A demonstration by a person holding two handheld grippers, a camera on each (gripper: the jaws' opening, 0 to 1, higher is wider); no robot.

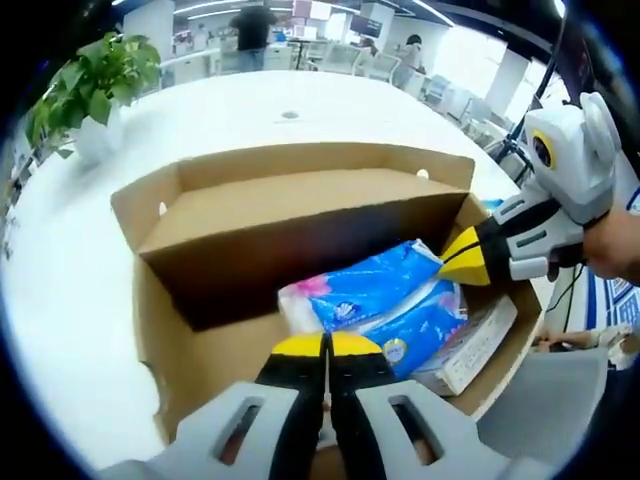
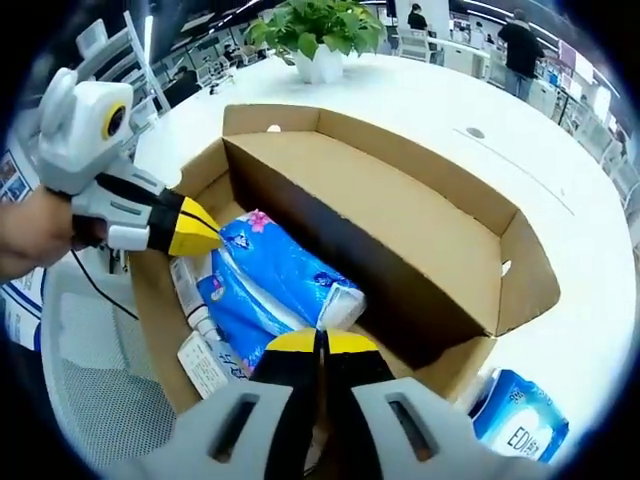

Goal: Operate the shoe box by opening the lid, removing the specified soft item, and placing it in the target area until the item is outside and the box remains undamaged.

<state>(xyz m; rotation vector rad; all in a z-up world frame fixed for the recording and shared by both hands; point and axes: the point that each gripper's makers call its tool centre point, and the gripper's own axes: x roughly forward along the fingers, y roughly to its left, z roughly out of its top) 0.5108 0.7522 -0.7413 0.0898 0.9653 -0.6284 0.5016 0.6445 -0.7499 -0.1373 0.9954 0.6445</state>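
An open cardboard shoe box (image 1: 148,205) (image 2: 527,262) stands on a white table, with its lid flap (image 1: 300,215) (image 2: 400,215) leaning in over the far half. Inside lies a blue soft tissue pack (image 1: 370,285) (image 2: 280,280) on top of a second blue pack (image 1: 428,328). My left gripper (image 1: 325,346) (image 2: 205,232) is shut, and its yellow tips rest at one end of the top pack. From the opposite side, my right gripper (image 2: 320,343) (image 1: 462,258) is also shut, tips against the pack's other end. Nothing shows between either pair of jaws.
A white booklet-like item (image 1: 482,345) (image 2: 205,365) lies in the box beside the packs. Another blue pack (image 2: 522,415) sits on the table (image 1: 60,300) (image 2: 600,320) outside the box. A potted plant (image 1: 95,90) (image 2: 320,40) stands behind it. A grey chair (image 2: 100,385) is near the table edge.
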